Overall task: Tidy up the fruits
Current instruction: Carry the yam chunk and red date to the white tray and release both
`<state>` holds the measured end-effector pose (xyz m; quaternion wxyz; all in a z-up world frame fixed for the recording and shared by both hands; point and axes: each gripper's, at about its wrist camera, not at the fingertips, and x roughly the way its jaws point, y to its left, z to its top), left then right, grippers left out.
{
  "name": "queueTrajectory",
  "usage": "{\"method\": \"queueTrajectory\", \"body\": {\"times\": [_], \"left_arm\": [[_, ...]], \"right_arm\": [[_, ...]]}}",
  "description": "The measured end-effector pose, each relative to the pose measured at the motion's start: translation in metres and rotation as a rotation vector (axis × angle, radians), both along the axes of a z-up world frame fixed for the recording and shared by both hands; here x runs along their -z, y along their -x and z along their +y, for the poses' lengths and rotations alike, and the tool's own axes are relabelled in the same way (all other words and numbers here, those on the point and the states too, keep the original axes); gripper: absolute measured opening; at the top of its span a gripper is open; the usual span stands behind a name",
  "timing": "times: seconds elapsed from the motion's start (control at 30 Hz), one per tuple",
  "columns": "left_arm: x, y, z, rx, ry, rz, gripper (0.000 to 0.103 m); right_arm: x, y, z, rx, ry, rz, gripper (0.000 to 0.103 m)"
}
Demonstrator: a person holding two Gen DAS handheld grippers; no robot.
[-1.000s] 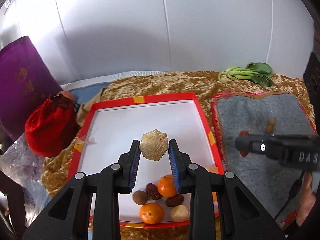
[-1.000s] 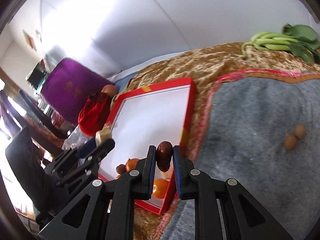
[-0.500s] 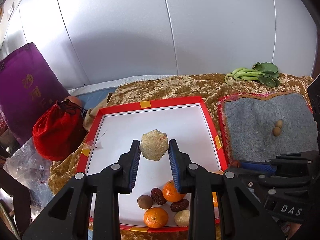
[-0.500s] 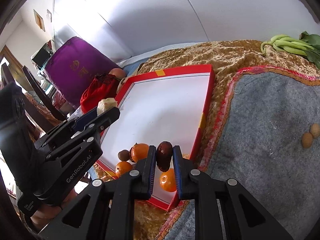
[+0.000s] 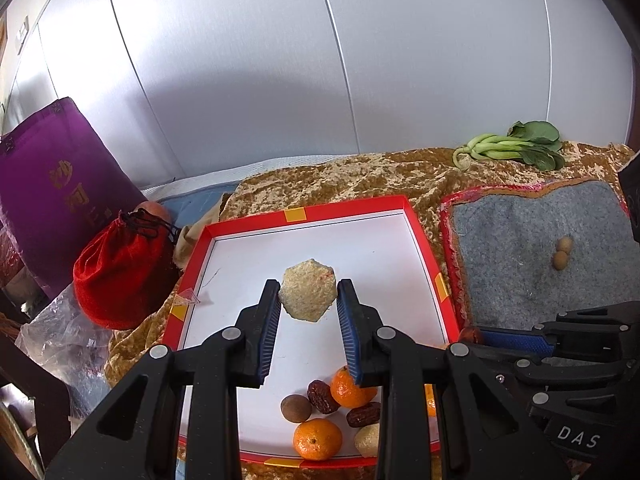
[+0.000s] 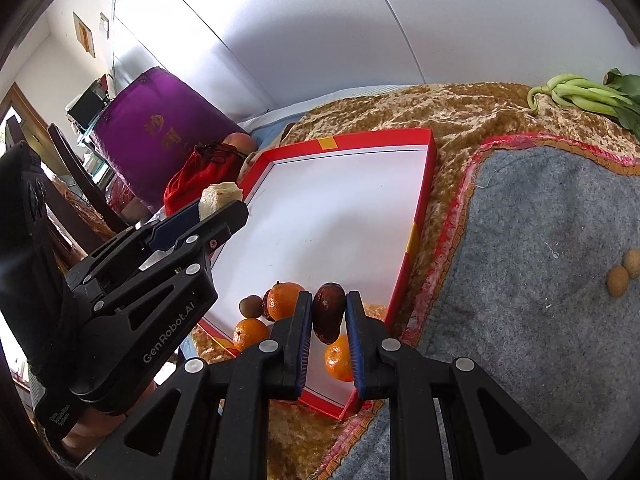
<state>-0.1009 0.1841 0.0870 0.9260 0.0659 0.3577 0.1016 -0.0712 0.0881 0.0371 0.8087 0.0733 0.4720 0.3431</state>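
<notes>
At the far left a purple bag (image 5: 60,176) stands behind a red drawstring pouch (image 5: 120,272), both off the left edge of the red-rimmed tray (image 5: 344,210). The left gripper (image 5: 308,300) hangs over the middle of the tray, its jaws clenched on a pale, grainy hexagonal cake (image 5: 307,295) that sits between the blue pads near their tips, its top poking out past them. Below it, in the tray's near right corner, lie two mandarins (image 5: 318,439), a brown round fruit (image 5: 296,408), two dark red dates (image 5: 322,396) and a pale lump (image 5: 368,440), bunched together. Right of these the right gripper (image 6: 329,318) hovers over the tray's near right edge, jaws clamped on a dark red date (image 6: 328,316) held upright between the pads. Further right, two small brown fruits (image 5: 562,254) touch each other on the grey felt mat (image 5: 520,264). Green vegetables (image 5: 516,148) lie at the far right corner of the gold cloth (image 5: 360,180).
</notes>
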Motion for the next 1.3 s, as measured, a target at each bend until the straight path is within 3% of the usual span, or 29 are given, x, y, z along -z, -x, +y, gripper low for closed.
{"method": "queueTrajectory", "body": {"times": [0.3, 0.73, 1.3], "left_arm": [[0.006, -0.002, 0.004, -0.016, -0.009, 0.03, 0.027], [0.032, -0.011, 0.018, -0.088, 0.017, 0.174, 0.027], [0.038, -0.013, 0.023, -0.099, 0.011, 0.201, 0.027]], "right_arm": [[0.007, 0.006, 0.009, -0.027, 0.022, 0.004, 0.017], [0.02, 0.013, 0.023, -0.068, 0.054, 0.009, 0.018], [0.028, 0.017, 0.033, -0.097, 0.087, 0.008, 0.019]]}}
